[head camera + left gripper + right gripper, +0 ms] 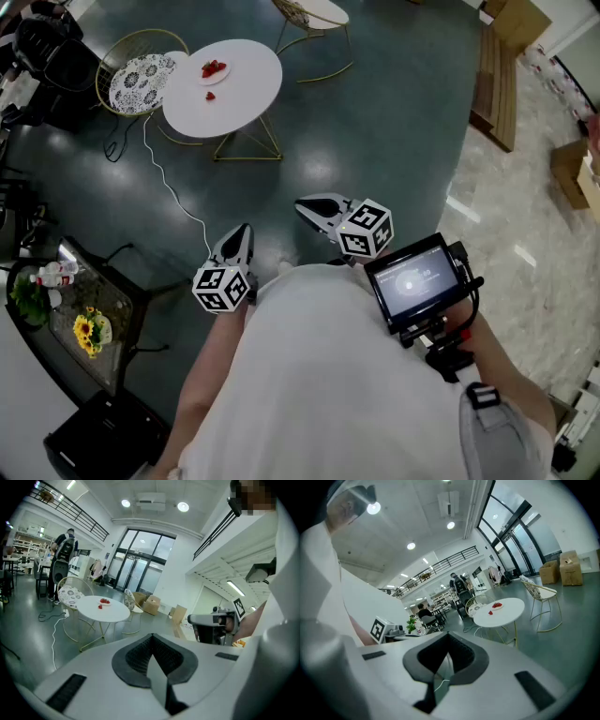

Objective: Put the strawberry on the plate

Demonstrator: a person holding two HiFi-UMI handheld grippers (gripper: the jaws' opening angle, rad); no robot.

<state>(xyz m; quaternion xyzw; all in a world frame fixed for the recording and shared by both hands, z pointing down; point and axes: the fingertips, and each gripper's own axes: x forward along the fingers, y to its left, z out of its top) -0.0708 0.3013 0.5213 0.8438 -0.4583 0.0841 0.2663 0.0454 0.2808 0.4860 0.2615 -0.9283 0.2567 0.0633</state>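
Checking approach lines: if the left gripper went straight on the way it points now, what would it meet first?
Nothing close: the left gripper points over open floor. The round table lies left of that line. The first thing ahead seems the wire chair beyond it, though depth is unclear.

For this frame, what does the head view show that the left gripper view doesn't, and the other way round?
Only the head view shows the sunflowers on the dark side table at lower left. Only the left gripper view shows the glass doors and a person standing at far left. Both show the round white table, the plate holding strawberries, and one loose strawberry beside it on the tabletop.
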